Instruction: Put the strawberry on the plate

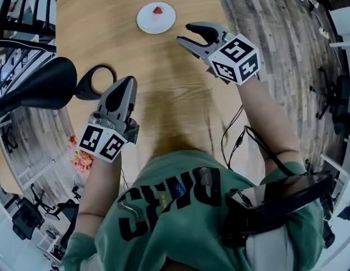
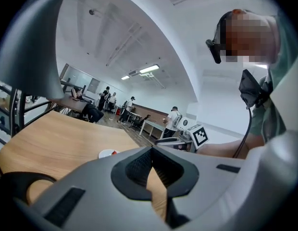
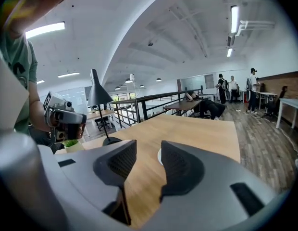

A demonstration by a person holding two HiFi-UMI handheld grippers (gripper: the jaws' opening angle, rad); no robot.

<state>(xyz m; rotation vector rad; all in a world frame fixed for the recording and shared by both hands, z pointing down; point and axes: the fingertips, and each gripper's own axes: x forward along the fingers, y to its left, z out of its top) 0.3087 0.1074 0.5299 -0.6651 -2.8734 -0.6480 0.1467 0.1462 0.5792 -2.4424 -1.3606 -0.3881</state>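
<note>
the strawberry lies already on the white plate, near its middle, at the far side of the wooden table, so i judge that the placing itself is done and what remains is only to leave it in peace. the right gripper hangs just beside the plate, to its right, not touching it; its jaws stand apart and its own view shows only table between them, nothing held. the left gripper is nearer to the person, well apart from the plate, with its jaws closed together at the tips and nothing in them. to do this step well, i would take the right gripper away from the plate along a path that goes up and back toward the body, not across the rim, because a light plate slides easily and the berry can roll. the left one should mind the black lamp, whose base is just beside it. there is no need to grip anything more
</note>
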